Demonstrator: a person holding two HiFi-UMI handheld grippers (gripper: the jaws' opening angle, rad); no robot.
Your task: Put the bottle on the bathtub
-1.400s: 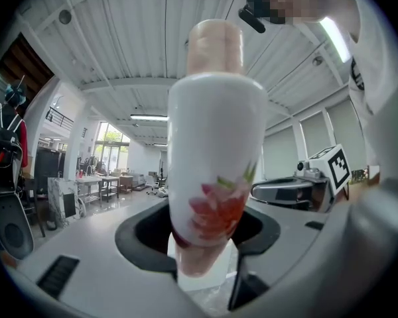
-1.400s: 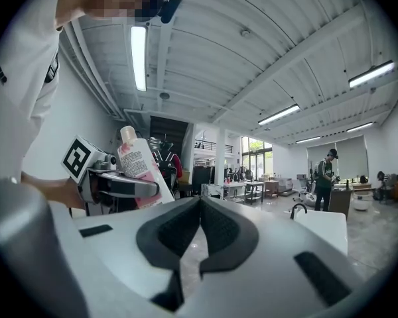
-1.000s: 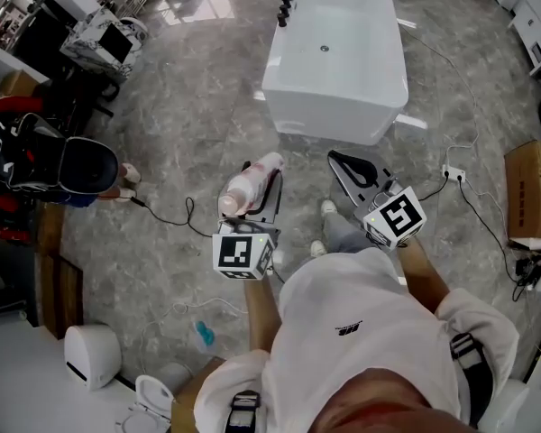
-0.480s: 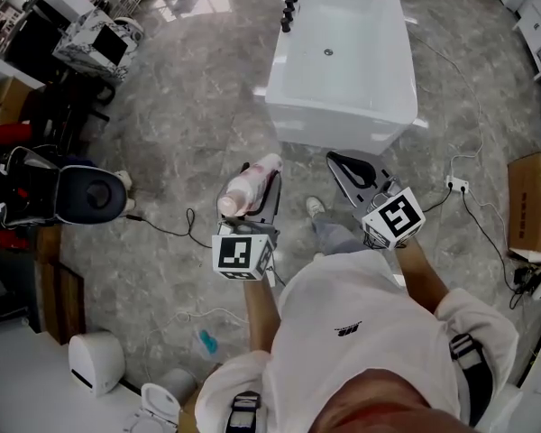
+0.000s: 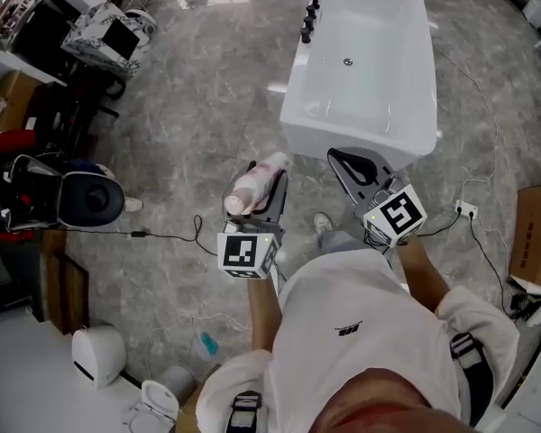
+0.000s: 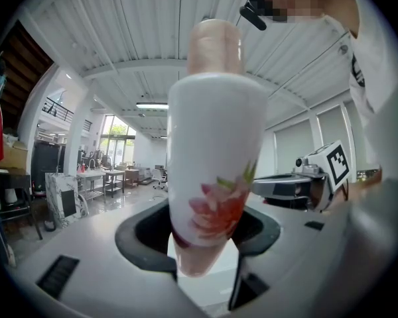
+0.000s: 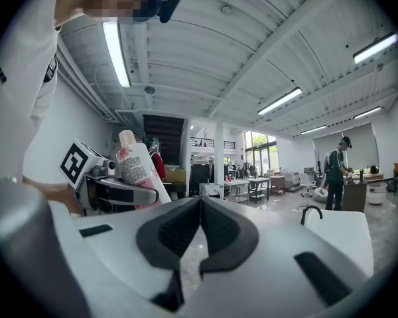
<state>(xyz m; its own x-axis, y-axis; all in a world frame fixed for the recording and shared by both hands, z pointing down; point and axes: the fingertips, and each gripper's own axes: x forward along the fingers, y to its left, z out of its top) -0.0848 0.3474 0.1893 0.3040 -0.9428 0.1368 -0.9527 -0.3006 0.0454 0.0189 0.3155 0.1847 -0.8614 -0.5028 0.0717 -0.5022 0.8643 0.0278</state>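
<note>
In the upper middle of the head view, a white rectangular bathtub [image 5: 388, 142] on the grey marbled stone floor [image 5: 198, 106], with a black curved metal faucet [image 5: 317, 3] at its upper left rim. Just below the tub's near end, the left gripper [image 5: 263, 171] and, to its right and apart from it, the right gripper [image 5: 345, 161]. Between the left fingers [image 5: 275, 197], a white flower-printed plastic bottle [image 5: 252, 186], standing cap-up. Left of that gripper, a thin black cable [image 5: 167, 235] on the floor. At the right edge, a brown cardboard box [image 5: 536, 237]; between it and the right gripper, a white socket block [image 5: 466, 210].
</note>
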